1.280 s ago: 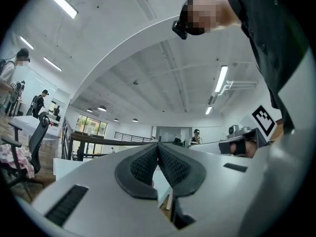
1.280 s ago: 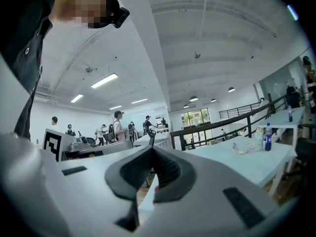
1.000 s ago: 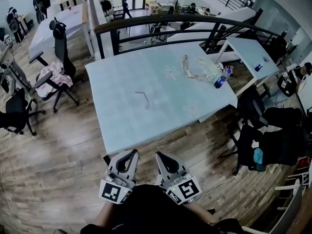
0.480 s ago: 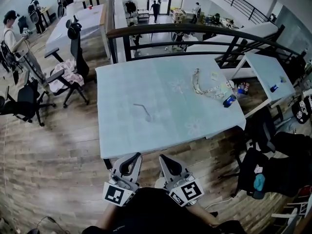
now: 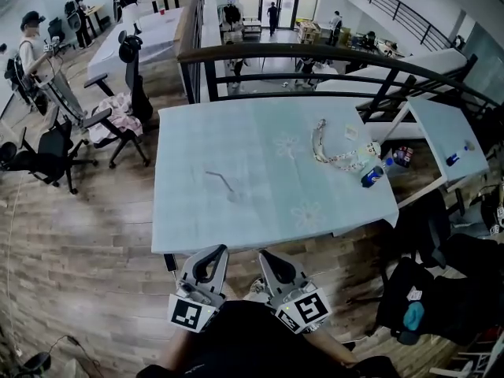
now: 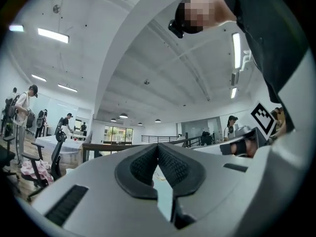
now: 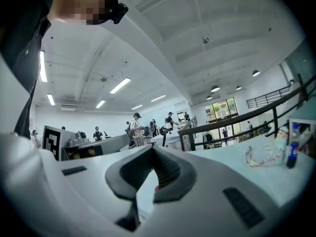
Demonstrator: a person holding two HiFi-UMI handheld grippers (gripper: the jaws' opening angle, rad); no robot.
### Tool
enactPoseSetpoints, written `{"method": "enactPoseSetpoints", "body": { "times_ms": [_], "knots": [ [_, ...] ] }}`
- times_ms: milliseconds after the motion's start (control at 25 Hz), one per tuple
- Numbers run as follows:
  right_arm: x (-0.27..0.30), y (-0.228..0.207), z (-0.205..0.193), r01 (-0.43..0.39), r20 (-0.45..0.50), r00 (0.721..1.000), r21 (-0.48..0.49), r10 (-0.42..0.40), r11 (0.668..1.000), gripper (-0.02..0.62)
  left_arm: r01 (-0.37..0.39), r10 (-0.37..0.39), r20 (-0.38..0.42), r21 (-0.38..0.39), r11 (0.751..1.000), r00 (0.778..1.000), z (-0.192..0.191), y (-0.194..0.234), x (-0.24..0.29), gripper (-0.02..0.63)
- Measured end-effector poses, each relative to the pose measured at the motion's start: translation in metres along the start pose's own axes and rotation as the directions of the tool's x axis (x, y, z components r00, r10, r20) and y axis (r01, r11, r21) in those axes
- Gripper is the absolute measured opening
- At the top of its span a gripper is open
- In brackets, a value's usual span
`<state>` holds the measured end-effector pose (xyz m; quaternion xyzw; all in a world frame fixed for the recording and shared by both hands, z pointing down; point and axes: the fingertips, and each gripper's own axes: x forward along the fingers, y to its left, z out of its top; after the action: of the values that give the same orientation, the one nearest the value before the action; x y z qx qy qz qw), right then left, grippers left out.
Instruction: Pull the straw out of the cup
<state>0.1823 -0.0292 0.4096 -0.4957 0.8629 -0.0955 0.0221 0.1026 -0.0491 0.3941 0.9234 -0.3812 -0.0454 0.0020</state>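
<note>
A thin grey straw (image 5: 221, 182) leans out of a barely visible clear cup (image 5: 235, 198) near the middle of the pale blue table (image 5: 189, 227). Both grippers sit close to the person's body, short of the table's near edge and far from the cup. In the head view, the left gripper (image 5: 213, 252) and the right gripper (image 5: 264, 255) point level toward the table. The left gripper (image 6: 158, 147) has its ribbed pads pressed together with nothing between them. The right gripper (image 7: 152, 149) is likewise shut and empty.
A clear plastic wrapper (image 5: 329, 153), a blue-labelled bottle (image 5: 371, 176) and small cans lie at the table's right side. A dark railing (image 5: 315, 53) runs behind the table. Office chairs (image 5: 118, 120) stand to the left, a second table (image 5: 445, 132) to the right. People stand in the distance.
The person has stepped sideways along the table, so it now lies squarely ahead. Both grippers travelled along, staying shut and side by side.
</note>
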Motion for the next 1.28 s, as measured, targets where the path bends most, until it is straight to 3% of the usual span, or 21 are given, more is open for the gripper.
{"method": "enactPoseSetpoints", "body": {
  "times_ms": [400,760,960,1080,1280],
  "knots": [
    [0.004,-0.03,0.005,-0.027,-0.004,1.0,0.009,0.027,1.0,0.009,-0.076,0.076,0.014,-0.031,0.997,0.997,-0.008,0.007,0.02,0.012],
    [0.032,-0.06,0.015,0.0,-0.024,1.0,-0.023,-0.001,1.0,0.009,-0.074,0.075,0.033,-0.048,0.996,0.997,-0.023,0.04,0.058,0.012],
    [0.061,-0.077,0.025,0.008,-0.028,1.0,-0.038,-0.009,0.999,0.009,-0.092,0.091,-0.022,-0.071,0.993,0.996,-0.047,0.068,0.077,0.012],
    [0.081,-0.081,0.03,0.007,-0.035,0.999,-0.048,-0.009,0.999,0.009,-0.105,0.104,-0.016,-0.107,0.989,0.994,-0.053,0.088,0.087,0.012],
    [0.103,-0.086,0.032,0.026,-0.053,0.998,-0.066,-0.03,0.997,0.009,-0.094,0.085,-0.08,-0.106,0.99,0.993,-0.086,0.112,0.101,0.012]
  ]
}}
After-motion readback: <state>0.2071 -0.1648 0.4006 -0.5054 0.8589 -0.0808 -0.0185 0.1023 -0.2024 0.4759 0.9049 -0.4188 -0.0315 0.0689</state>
